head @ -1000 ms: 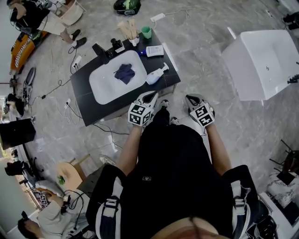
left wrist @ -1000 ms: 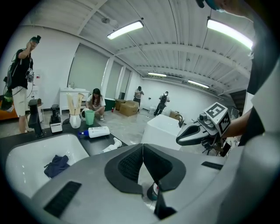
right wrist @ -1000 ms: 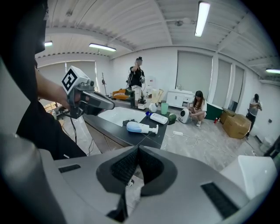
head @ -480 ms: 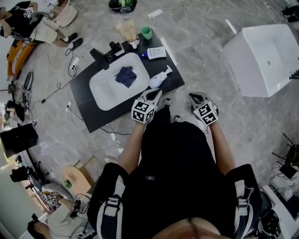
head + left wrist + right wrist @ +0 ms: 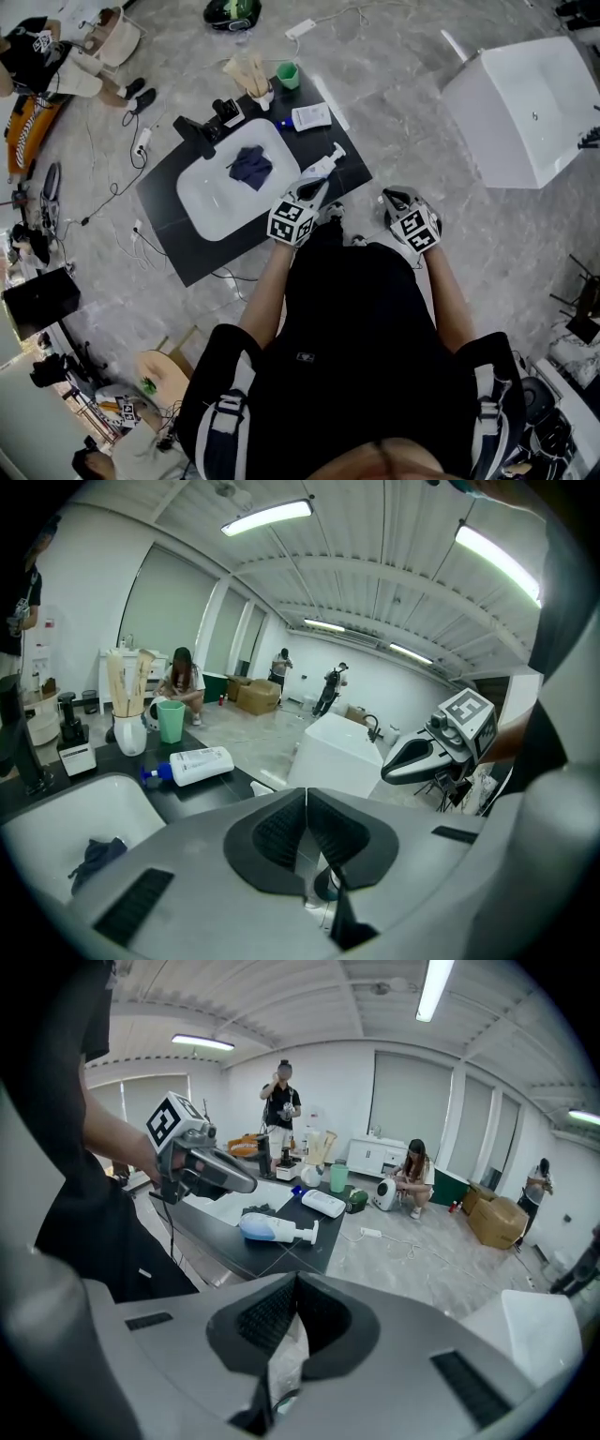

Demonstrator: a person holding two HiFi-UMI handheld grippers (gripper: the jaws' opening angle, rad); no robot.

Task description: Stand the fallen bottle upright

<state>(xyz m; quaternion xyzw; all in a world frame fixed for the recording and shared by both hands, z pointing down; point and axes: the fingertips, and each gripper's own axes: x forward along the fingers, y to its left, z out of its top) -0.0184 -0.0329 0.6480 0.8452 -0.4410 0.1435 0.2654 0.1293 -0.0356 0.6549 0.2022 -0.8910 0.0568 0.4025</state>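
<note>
The fallen bottle (image 5: 319, 167), a white pump bottle, lies on its side at the near right corner of the black counter (image 5: 178, 253); it also shows in the right gripper view (image 5: 272, 1230). My left gripper (image 5: 314, 189) is shut and empty, its tip just over the bottle's body; in the left gripper view (image 5: 307, 794) the jaws meet and mostly hide the bottle. My right gripper (image 5: 393, 196) is shut and empty, off the counter's right edge over the floor (image 5: 293, 1283). Whether the left gripper touches the bottle I cannot tell.
A white sink (image 5: 211, 187) holds a dark cloth (image 5: 249, 164). Behind it lie a blue-capped white bottle (image 5: 309, 117), a green cup (image 5: 289, 75), a holder of wooden sticks (image 5: 253, 80) and a black tap (image 5: 199, 136). A white tub (image 5: 525, 112) stands at right. Cables and people surround.
Both grippers have moved forward toward the counter. The left one's tip has gone from short of the counter's edge to over the pump bottle. Jaws stay shut.
</note>
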